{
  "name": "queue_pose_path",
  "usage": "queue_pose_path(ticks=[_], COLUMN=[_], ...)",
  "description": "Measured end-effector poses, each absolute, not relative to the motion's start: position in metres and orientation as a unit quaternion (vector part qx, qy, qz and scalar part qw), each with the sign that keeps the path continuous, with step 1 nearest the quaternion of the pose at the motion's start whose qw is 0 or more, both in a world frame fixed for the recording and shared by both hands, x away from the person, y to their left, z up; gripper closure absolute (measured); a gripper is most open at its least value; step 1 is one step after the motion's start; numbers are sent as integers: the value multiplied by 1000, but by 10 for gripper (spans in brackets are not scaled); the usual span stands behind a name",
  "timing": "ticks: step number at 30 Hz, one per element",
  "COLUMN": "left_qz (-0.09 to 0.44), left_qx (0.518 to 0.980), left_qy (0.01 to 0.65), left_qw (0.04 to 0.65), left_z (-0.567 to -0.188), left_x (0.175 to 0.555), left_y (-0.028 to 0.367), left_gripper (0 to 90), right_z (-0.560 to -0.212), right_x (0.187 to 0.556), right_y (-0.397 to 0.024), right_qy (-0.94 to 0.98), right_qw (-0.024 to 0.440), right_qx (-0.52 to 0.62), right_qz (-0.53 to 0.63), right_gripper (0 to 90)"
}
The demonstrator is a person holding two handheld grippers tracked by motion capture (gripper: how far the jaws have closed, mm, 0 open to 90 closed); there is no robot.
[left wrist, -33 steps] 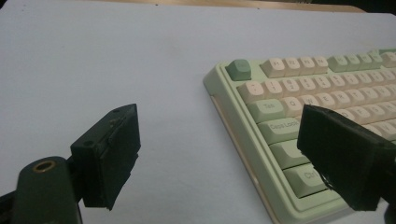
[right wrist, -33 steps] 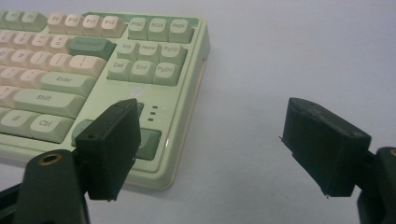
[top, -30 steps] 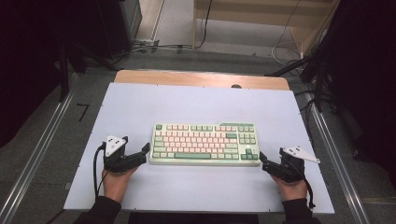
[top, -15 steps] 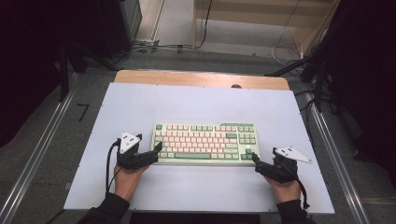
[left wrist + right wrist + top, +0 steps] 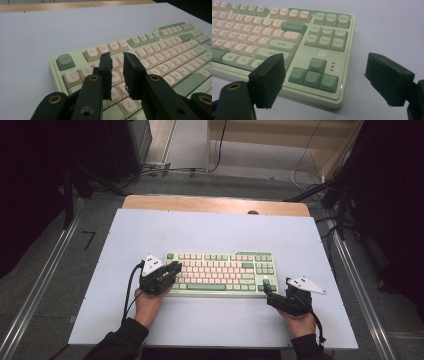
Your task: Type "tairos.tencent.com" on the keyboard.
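A pale green keyboard [image 5: 220, 267] with cream and green keys lies flat in the middle of the white table top [image 5: 210, 227]. My left gripper [image 5: 175, 266] is over its left end. In the left gripper view the keyboard [image 5: 160, 50] runs off to the right, and the left gripper [image 5: 117, 56] hovers above the letter keys near the escape key. Its jaws have just been closing and stand almost together with nothing between them. My right gripper [image 5: 266, 285] is at the front right corner of the keyboard [image 5: 287, 32]. The right gripper [image 5: 324, 58] is open, jaws wide, arrow keys ahead.
A wooden strip [image 5: 215, 204] borders the table's far edge. Metal rails [image 5: 45, 280] run along both sides. Dark equipment and cables [image 5: 340, 195] stand on the floor beyond the table. Bare white surface surrounds the keyboard on all sides.
My left gripper has moved right, from beside the keyboard to over its left end, and its jaws have come together. The right gripper has edged left toward the keyboard's corner.
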State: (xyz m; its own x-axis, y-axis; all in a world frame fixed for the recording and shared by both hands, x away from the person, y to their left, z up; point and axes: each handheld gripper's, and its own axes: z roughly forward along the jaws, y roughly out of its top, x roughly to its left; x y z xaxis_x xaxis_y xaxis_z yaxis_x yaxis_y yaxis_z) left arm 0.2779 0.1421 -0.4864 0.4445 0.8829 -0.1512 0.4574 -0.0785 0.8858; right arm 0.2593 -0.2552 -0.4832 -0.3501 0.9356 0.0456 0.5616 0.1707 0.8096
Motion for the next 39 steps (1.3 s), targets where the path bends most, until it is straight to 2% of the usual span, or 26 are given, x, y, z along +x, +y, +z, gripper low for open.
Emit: queue_pose_path(ticks=[1,2,8,21,39], left_qz=[220,217,192,178,173], left_qx=[702,706,730,752,764], left_qy=[477,473,460,450,457], left_qw=[482,481,468,447,422], left_z=[-486,-485,-489,-491,-492], left_x=[279,282,292,307,310], left_y=[140,137,118,86,80], left_gripper=[893,900,900,900,900], right_z=[-483,-483,-484,-484,-484], right_x=[260,260,261,258,255], right_y=[-254,-252,-246,-248,-251], right_qy=[726,727,731,732,729], right_qw=[242,243,244,248,248], right_qx=[515,514,508,510,516], right_qz=[386,385,384,378,376], right_gripper=[149,149,149,149,149])
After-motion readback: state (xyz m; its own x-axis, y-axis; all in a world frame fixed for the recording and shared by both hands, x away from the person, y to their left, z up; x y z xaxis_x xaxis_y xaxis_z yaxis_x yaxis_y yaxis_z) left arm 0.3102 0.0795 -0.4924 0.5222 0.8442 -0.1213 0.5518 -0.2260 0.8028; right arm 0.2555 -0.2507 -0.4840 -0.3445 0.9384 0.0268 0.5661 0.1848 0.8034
